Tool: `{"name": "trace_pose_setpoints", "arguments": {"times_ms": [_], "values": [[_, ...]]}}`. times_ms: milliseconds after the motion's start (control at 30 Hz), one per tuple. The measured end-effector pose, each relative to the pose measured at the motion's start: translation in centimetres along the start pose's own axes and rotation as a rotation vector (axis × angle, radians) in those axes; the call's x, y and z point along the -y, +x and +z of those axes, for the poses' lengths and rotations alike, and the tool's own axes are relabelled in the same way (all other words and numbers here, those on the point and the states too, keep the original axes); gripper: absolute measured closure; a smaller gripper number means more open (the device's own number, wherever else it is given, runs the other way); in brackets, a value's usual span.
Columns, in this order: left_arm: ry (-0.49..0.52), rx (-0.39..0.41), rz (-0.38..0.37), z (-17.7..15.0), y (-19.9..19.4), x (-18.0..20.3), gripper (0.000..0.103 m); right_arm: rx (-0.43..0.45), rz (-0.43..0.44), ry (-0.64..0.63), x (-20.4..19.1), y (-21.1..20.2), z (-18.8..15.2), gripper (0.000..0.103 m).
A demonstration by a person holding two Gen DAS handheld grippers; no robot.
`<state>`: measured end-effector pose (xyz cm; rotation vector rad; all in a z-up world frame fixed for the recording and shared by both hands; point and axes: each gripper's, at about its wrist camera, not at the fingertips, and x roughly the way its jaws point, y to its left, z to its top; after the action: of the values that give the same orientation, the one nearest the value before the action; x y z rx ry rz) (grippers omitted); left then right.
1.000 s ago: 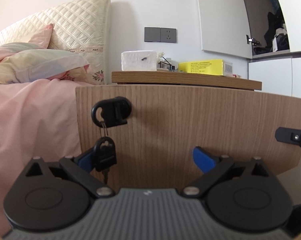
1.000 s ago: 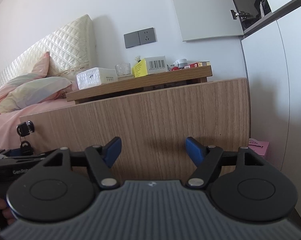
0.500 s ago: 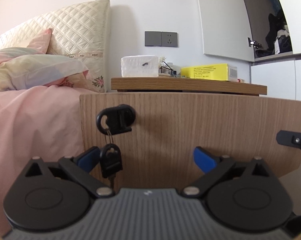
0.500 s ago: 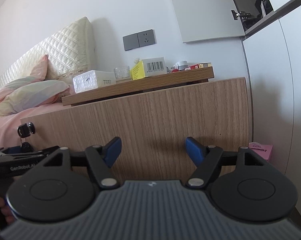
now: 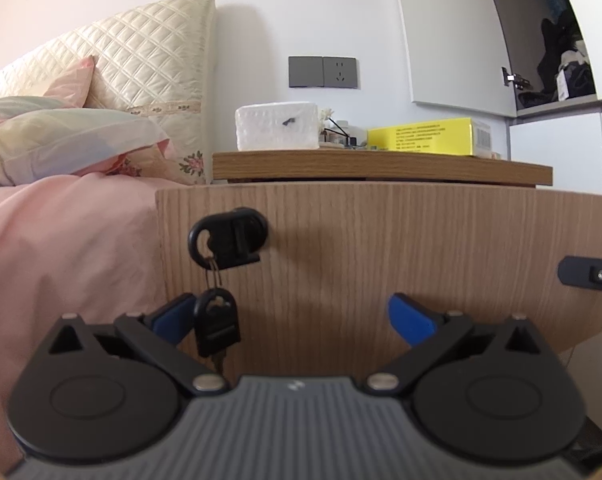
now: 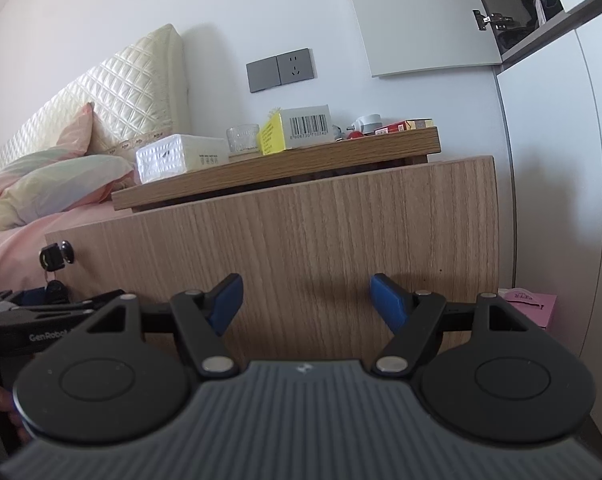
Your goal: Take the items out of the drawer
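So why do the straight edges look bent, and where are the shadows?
Left wrist view: the fisheye lens bows the drawer front, and the key casts a soft shadow rightward. Right wrist view: the wardrobe edge curves, and faint finger shadows fall on the wood.

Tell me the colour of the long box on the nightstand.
The box is bright yellow, clearest in the left wrist view.

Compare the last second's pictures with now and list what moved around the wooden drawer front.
Little changed. The left gripper drifted slightly left along the light wooden drawer front, so the black key in the lock with its hanging black key fob shifted right in view. Both grippers stayed open, holding nothing; the right gripper barely moved. The drawer stayed closed.
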<state>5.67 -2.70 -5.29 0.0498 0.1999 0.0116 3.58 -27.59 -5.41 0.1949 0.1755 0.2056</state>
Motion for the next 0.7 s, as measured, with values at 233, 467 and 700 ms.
{"name": "trace_pose_setpoints", "arguments": {"times_ms": [233, 467, 700], "values": [[0.014, -0.004, 0.004, 0.3, 2.3, 0.1, 0.0, -0.01, 0.009, 0.022, 0.7, 2.1, 0.6, 0.028], [0.018, 0.0, 0.01, 0.7, 4.7, 0.1, 0.0, -0.026, 0.024, 0.043, 1.5, 4.5, 1.4, 0.028], [0.022, -0.005, 0.01, 1.2, 7.1, 0.2, 0.0, -0.049, 0.035, 0.042, 2.2, 6.5, 2.1, 0.028]]}}
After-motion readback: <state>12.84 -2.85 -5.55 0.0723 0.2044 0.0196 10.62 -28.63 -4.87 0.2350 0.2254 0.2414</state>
